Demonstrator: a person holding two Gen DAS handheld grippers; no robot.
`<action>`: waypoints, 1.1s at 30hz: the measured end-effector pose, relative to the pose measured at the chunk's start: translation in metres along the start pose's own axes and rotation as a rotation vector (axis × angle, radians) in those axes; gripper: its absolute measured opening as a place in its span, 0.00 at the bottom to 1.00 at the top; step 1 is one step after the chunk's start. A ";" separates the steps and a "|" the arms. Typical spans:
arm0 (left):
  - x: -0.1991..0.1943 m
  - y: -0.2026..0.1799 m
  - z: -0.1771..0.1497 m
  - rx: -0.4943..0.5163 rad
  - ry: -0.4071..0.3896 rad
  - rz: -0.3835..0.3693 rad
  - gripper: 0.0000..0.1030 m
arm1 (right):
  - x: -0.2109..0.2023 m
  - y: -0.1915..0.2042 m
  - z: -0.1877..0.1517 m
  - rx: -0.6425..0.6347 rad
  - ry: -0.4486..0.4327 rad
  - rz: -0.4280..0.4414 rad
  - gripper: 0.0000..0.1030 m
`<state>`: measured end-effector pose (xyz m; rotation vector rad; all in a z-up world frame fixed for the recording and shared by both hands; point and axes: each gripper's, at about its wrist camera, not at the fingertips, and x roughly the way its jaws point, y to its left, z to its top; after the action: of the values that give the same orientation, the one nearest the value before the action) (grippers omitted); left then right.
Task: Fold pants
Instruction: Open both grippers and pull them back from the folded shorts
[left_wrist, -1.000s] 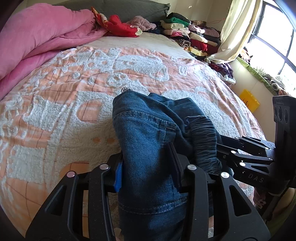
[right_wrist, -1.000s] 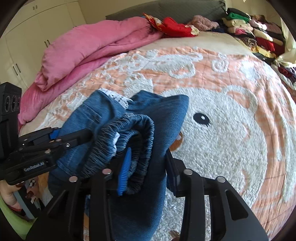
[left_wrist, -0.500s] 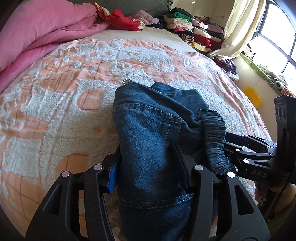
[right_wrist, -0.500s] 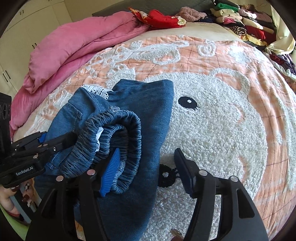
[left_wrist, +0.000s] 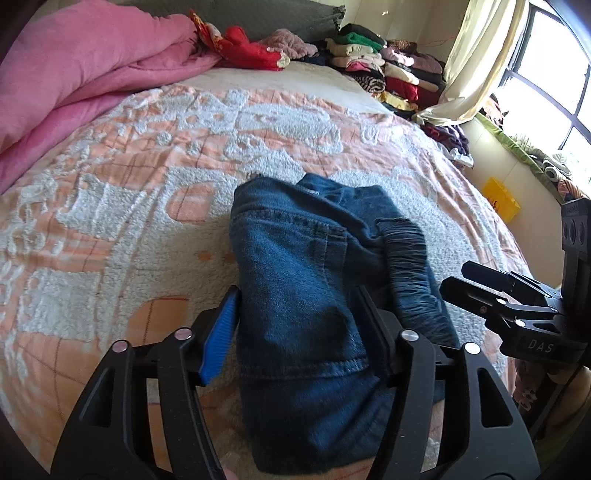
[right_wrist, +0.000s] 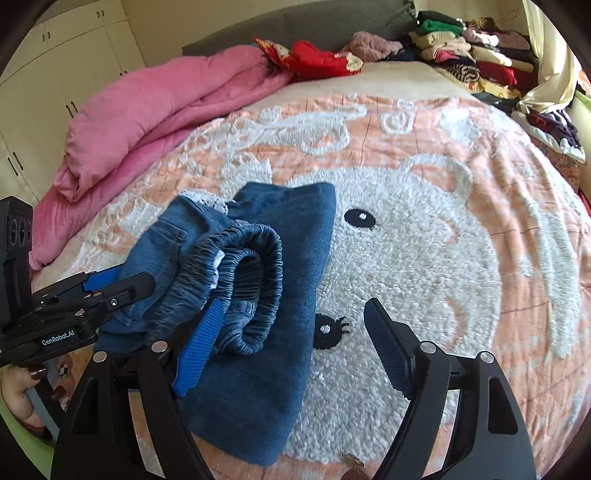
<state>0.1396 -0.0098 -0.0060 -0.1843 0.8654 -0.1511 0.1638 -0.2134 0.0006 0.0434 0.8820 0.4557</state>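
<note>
Bed covered by peach blanket (right_wrist: 424, 122) with white bear pattern. Pink quilt (right_wrist: 155, 110) bunched at left. Clothes pile (left_wrist: 388, 70) at far right. Window (left_wrist: 546, 62) bright, cream curtain (left_wrist: 469, 74). Cream cupboards (right_wrist: 55, 66) behind.

- Folded blue denim pants (left_wrist: 306, 302) are showing coarse matt weave, with a ribbed elastic waistband (right_wrist: 255, 273).
- Beneath the pants, the peach-and-white fleecy bedspread (right_wrist: 424, 258) is looking nubbly.
- Matt black plastic left gripper (left_wrist: 299, 325) is wearing ridged blue pads (left_wrist: 218, 336).

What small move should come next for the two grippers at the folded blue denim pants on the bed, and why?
Probably draw both back: the left gripper and right gripper stand open, and the folded blue denim pants rest on the peach-and-white fleece blanket, though the elastic waistband stands curled up.
</note>
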 end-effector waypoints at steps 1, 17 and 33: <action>-0.004 -0.001 0.000 0.002 -0.007 0.002 0.56 | -0.004 0.001 0.000 0.000 -0.009 -0.004 0.77; -0.059 -0.013 -0.001 0.026 -0.110 0.000 0.84 | -0.070 0.015 -0.009 -0.048 -0.172 -0.062 0.96; -0.102 -0.025 -0.023 0.055 -0.151 0.012 0.91 | -0.119 0.037 -0.034 -0.086 -0.249 -0.054 0.96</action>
<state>0.0551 -0.0157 0.0603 -0.1377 0.7112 -0.1480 0.0598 -0.2323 0.0745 -0.0030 0.6175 0.4275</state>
